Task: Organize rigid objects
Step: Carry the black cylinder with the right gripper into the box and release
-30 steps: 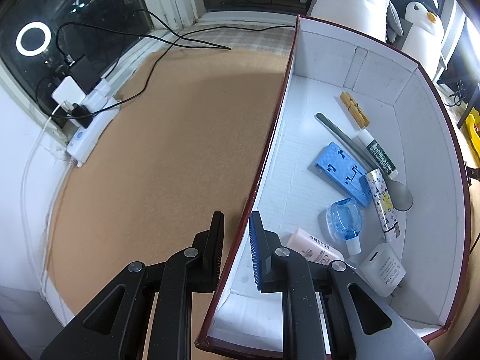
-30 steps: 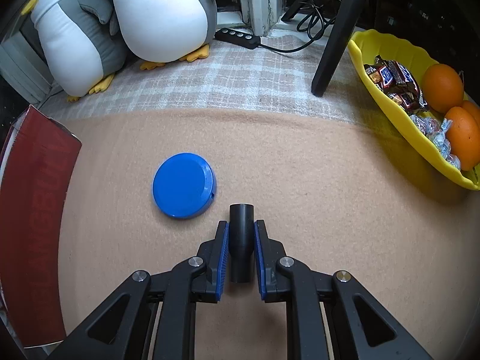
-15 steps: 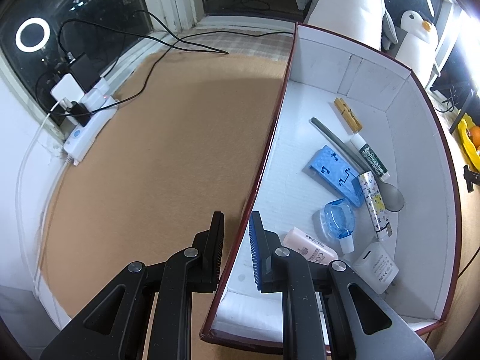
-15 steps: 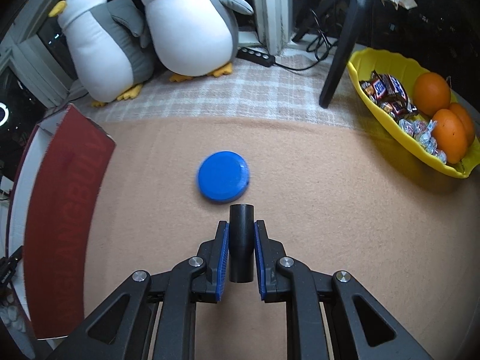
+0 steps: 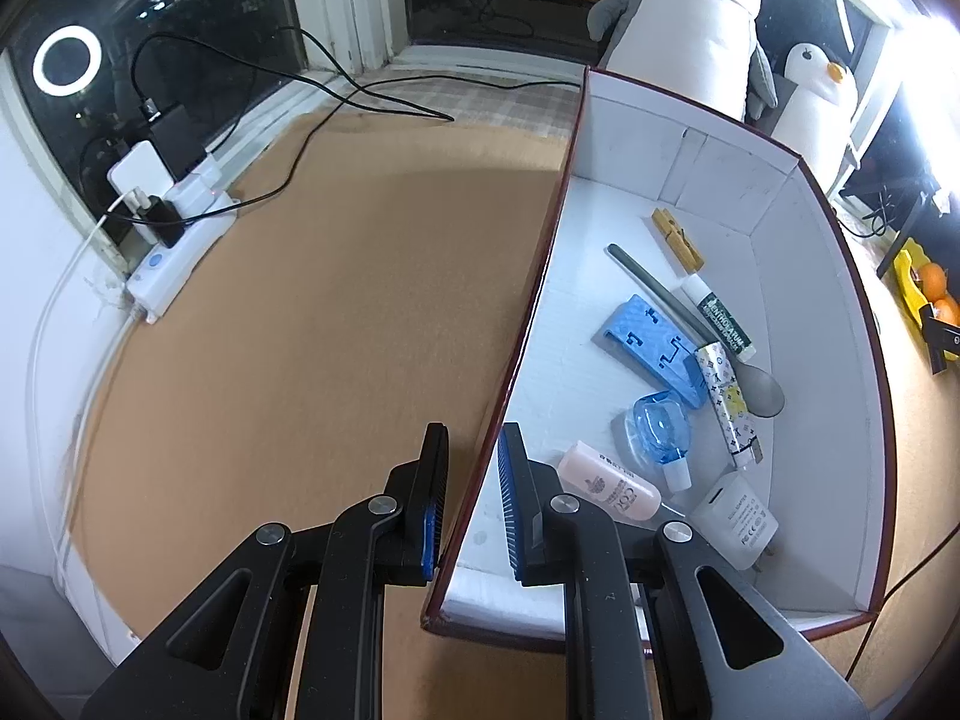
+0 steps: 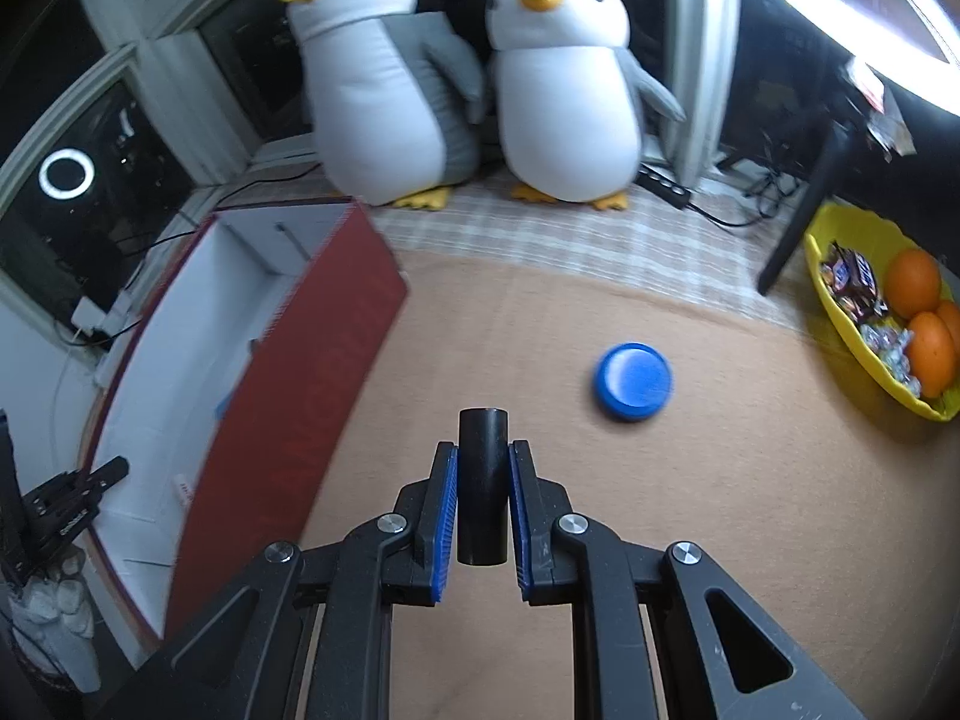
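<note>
Box interior (image 6: 180, 324) mostly hidden; red lettering perhaps unreadable from blur.

Both views come from fisheye cameras mounted behind the jaws, looking forward and steeply down along them, with curved edges. The left wrist view sits close over the near left wall of the box (image 5: 543, 276), one jaw on either side of that wall, so it looks along the wall toward the window (image 5: 150, 30) and sees the box's white inside at close range. The right wrist view looks from higher and farther off across the tan surface (image 6: 750, 510) toward the penguins (image 6: 564, 90), with the box at its left edge. Both views share the box, the penguins, the surface and the yellow bowl (image 6: 840, 312).
</note>
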### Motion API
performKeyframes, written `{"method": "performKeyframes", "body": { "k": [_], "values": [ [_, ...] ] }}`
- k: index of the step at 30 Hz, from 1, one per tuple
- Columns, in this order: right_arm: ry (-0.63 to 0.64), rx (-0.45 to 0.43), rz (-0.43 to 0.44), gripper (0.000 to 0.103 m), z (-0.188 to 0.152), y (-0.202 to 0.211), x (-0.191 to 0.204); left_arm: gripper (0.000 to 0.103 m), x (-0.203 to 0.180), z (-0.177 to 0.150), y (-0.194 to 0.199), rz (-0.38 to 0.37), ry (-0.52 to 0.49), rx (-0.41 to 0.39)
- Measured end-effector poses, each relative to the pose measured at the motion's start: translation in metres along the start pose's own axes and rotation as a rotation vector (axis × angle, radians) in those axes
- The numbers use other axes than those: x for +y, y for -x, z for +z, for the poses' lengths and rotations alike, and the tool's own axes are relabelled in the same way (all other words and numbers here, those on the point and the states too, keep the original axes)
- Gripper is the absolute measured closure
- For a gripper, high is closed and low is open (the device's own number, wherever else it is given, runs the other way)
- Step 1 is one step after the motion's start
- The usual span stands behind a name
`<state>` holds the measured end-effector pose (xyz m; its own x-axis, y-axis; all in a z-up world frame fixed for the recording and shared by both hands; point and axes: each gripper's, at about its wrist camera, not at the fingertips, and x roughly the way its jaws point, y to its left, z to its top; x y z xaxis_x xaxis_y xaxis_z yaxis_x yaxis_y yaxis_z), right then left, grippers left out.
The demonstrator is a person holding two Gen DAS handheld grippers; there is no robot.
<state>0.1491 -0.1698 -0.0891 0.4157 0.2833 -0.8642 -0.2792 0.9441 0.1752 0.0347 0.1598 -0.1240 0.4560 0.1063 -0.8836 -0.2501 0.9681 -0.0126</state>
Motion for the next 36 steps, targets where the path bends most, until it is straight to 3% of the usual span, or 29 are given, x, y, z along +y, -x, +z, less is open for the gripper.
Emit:
{"method": "performKeyframes", "body": {
  "k": [13,26,36],
  "values": [
    [0.139,-0.014,0.099,0.088,-0.002,0.012,0.088,0.092,0.007,-0.005,0.009,-0.029,0.026,-0.034],
    [0.248,0.033,0.169,0.088,-0.005,-0.015,0.176,0.093,0.013,-0.009,0.009,-0.063,0.033,-0.043],
    [0.286,0.07,0.18,0.088,-0.001,-0.038,0.21,0.093,0.016,-0.01,0.009,-0.084,0.038,-0.049]
  ]
}}
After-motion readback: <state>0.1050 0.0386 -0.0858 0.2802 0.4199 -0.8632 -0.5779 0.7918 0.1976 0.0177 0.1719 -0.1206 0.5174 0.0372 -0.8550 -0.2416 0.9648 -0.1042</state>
